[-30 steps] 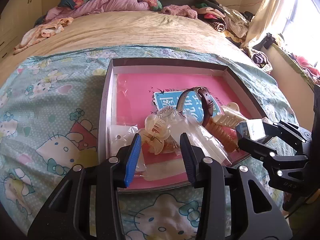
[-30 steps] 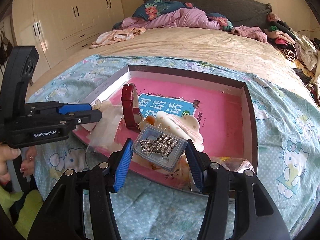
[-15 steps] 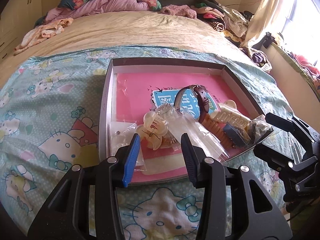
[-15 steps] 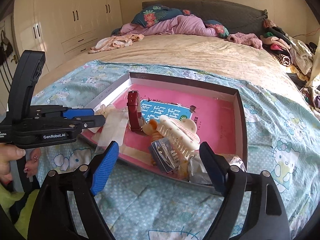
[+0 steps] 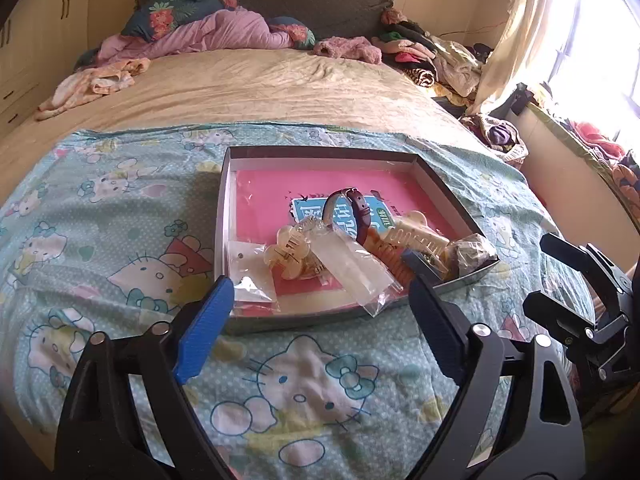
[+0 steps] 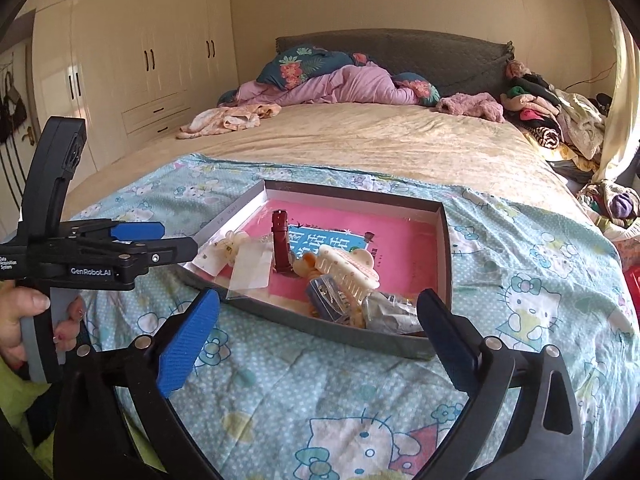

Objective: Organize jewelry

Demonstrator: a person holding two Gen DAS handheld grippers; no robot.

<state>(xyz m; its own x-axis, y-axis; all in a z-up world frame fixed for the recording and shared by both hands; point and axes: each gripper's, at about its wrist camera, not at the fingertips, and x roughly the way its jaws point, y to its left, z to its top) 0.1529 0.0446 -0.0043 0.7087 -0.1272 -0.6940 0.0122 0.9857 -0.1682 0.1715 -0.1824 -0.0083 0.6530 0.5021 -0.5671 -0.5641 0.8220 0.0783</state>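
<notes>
A grey tray [image 5: 222, 216] [image 6: 446, 248] lined with a pink book lies on the cartoon-cat blanket. In it are a dark red watch [image 5: 360, 208] [image 6: 280, 240], a cream comb clip [image 5: 416, 236] [image 6: 348, 268], a flower clip [image 5: 288, 248], a clear bag [image 5: 356, 268] and a small clear box of sparkly clips [image 6: 326, 296]. My left gripper [image 5: 320, 292] hangs in front of the tray's near edge, jaws opening wide, holding nothing. My right gripper [image 6: 318, 300] is likewise drawn back at the near right corner, jaws opening, nothing gripped.
The blanket [image 5: 120, 240] covers the bed's foot, and a beige sheet [image 5: 260, 84] lies beyond. Pink bedding [image 6: 340, 84] and a clothes pile [image 6: 552, 120] sit by the headboard. Wardrobes [image 6: 140, 60] stand left. A hand [image 6: 24, 312] holds the left gripper's handle.
The right gripper let go of the small clear box, which now lies in the tray. Both grippers opened wide and drew back and up from the tray.
</notes>
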